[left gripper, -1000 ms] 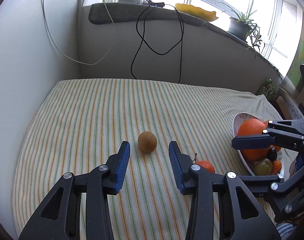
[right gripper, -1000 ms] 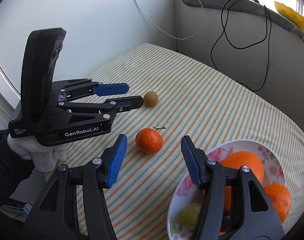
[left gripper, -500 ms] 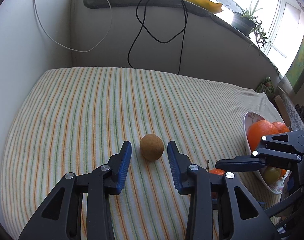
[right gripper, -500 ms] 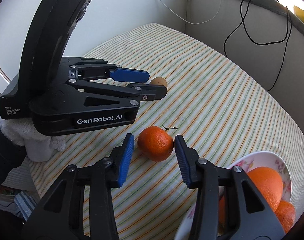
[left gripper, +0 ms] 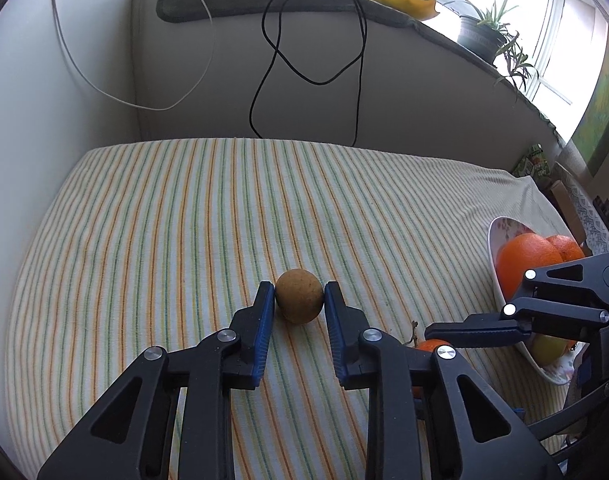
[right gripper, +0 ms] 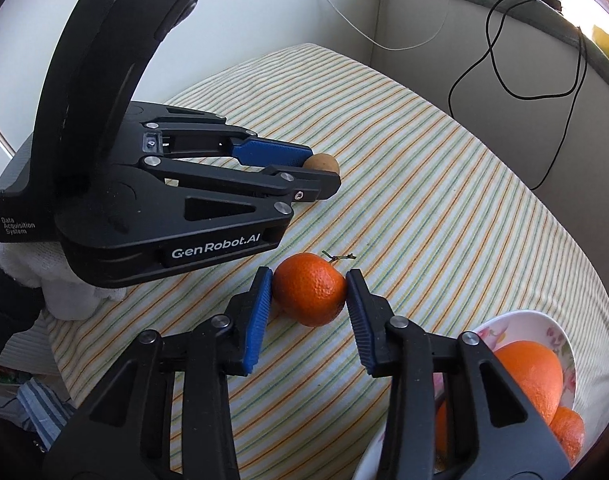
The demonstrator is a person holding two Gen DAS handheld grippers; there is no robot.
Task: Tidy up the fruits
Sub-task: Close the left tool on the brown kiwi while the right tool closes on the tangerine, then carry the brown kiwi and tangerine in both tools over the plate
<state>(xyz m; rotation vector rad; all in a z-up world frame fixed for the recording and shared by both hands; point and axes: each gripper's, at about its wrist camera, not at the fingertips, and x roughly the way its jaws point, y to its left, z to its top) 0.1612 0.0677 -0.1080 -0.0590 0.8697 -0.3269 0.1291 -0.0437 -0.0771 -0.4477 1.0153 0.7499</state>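
Left wrist view: left gripper (left gripper: pixel 299 300) squeezed tight on small brown fruit (left gripper: pixel 299 295), down on striped cloth (left gripper: pixel 184 240). Right wrist view: right gripper (right gripper: pixel 309 292) just closing, pads touching mandarin (right gripper: pixel 309 289) beside bowl (right gripper: pixel 544 324).

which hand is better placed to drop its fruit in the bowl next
Right, probably. The right gripper is shut on the tangerine beside the bowl; the left gripper grips the brown fruit farther away.

Left hand-held gripper (left gripper: pixel 299 300) and right hand-held gripper (right gripper: pixel 309 290) angled downward, jaws clamped.
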